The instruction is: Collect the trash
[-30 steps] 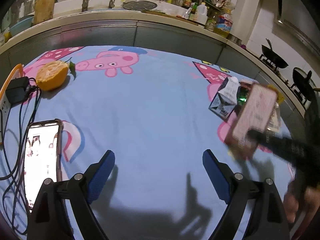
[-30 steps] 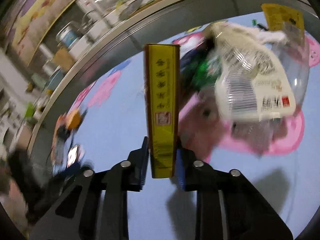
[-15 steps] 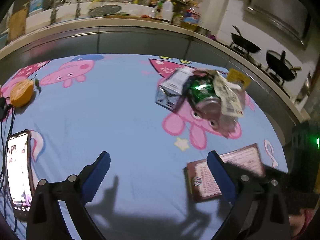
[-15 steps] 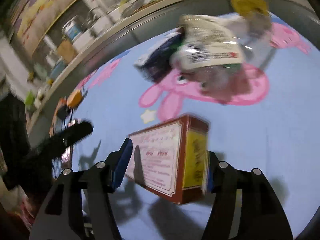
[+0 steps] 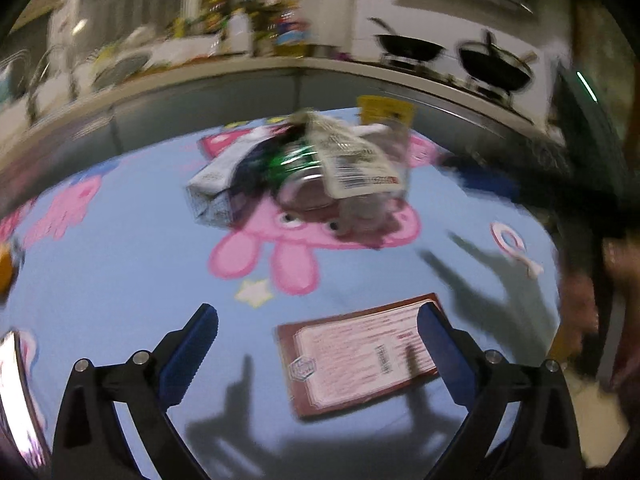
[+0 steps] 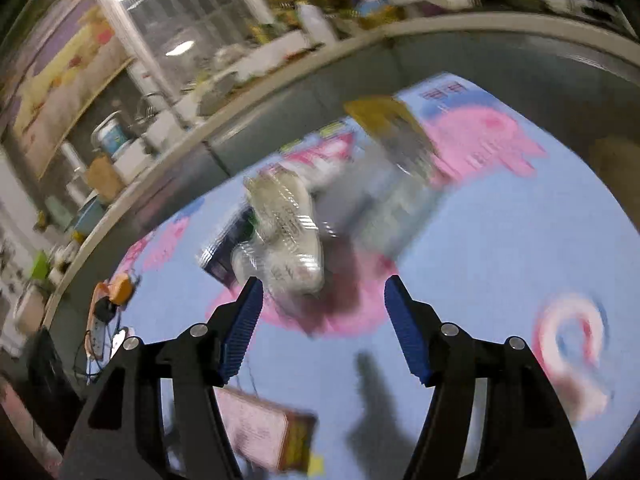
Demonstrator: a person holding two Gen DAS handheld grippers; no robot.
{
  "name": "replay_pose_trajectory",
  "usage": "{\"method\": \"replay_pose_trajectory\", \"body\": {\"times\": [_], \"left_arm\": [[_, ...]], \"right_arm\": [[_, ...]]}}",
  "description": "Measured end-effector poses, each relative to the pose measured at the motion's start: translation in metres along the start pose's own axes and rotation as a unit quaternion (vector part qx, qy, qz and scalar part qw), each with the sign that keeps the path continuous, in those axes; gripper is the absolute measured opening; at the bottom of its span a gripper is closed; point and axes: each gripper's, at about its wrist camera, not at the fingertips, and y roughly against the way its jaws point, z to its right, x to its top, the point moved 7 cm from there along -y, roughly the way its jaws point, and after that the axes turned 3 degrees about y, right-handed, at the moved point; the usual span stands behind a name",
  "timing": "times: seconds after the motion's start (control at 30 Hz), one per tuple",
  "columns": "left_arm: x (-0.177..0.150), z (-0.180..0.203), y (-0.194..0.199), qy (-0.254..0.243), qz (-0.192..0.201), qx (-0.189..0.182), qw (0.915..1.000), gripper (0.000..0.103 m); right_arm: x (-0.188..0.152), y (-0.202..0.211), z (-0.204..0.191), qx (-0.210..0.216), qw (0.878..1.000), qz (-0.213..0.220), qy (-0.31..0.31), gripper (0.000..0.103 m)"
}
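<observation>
Blue cartoon-pig tablecloth [image 5: 132,280] covers the worktop. At the left edge of the left wrist view sits a blurred orange fruit [image 5: 5,270]. The left tongs [image 5: 316,334] stand wide apart and are opening, gripping nothing; a flat brown-bordered cardboard box with a pink printed face [image 5: 360,354] lies on the cloth between their tips, untouched. Beyond it lies the trash pile: a grey-white milk carton [image 5: 212,192], a crushed green drink can [image 5: 300,168] and a clear crinkled plastic wrapper with a barcode label [image 5: 352,160]. In the right wrist view, the right tongs [image 6: 322,328] are apart and empty, pointing at that pile.
</observation>
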Motion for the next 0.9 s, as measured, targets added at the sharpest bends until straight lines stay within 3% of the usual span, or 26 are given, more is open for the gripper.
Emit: {"method": "replay_pose_trajectory", "body": {"times": [0.07,0.17,0.43,0.5,0.6,0.67,0.73,0.8,0.9], "left_arm": [[-0.001,0.017,-0.010,-0.048,0.005,-0.003,0.9988,0.099],[-0.003,0.030,-0.018,-0.086,0.007,-0.005,0.9962,0.099],[-0.012,0.031,-0.032,-0.103,-0.006,-0.012,0.9946,0.099],[-0.014,0.026,-0.033,-0.096,-0.016,-0.017,0.9951,0.098],[-0.016,0.014,-0.030,-0.076,-0.018,-0.023,0.9967,0.084],[-0.017,0.003,-0.026,-0.052,-0.024,-0.027,0.9980,0.069],[-0.016,-0.012,-0.020,-0.029,-0.027,-0.029,0.9988,0.045],[-0.018,-0.026,-0.015,-0.011,-0.027,-0.025,0.9993,0.038],[-0.024,-0.048,-0.007,0.018,-0.031,-0.012,0.9993,0.037]], "right_arm": [[0.019,-0.021,-0.007,0.039,0.999,-0.013,0.005,0.063],[0.039,-0.042,-0.003,0.055,0.998,-0.024,0.006,0.063],[0.044,-0.067,-0.023,0.118,0.991,-0.057,-0.005,0.060],[0.033,-0.069,-0.035,0.130,0.989,-0.068,0.004,0.051],[0.014,-0.074,-0.051,0.143,0.985,-0.090,0.018,0.046],[0.005,-0.075,-0.060,0.152,0.983,-0.099,0.020,0.046],[-0.005,-0.078,-0.072,0.160,0.980,-0.111,0.028,0.046],[-0.013,-0.076,-0.082,0.161,0.979,-0.116,0.043,0.046],[-0.016,-0.067,-0.085,0.154,0.981,-0.105,0.057,0.046]]}}
